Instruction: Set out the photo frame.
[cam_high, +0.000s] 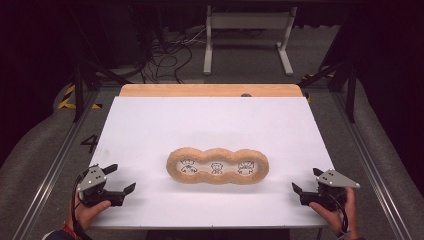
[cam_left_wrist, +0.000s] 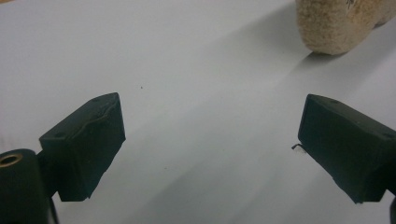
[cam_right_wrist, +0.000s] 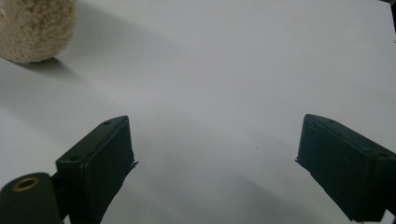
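Observation:
A tan, fuzzy three-ring frame (cam_high: 217, 166) lies flat in the middle of the white table top (cam_high: 215, 125); small cartoon drawings show inside each of its three openings. My left gripper (cam_high: 120, 179) rests at the table's front left, open and holding nothing, its jaws pointing toward the frame. One fuzzy end of the frame (cam_left_wrist: 334, 23) appears at the upper right of the left gripper view. My right gripper (cam_high: 306, 180) sits at the front right, also open with nothing between its jaws. The frame's other end (cam_right_wrist: 35, 28) shows at the upper left of the right gripper view.
A wooden strip (cam_high: 210, 90) runs along the table's far edge. Beyond it stand a white metal stand (cam_high: 247, 35) and loose cables (cam_high: 165, 60) on the floor. Dark rails (cam_high: 365, 155) flank the table on both sides.

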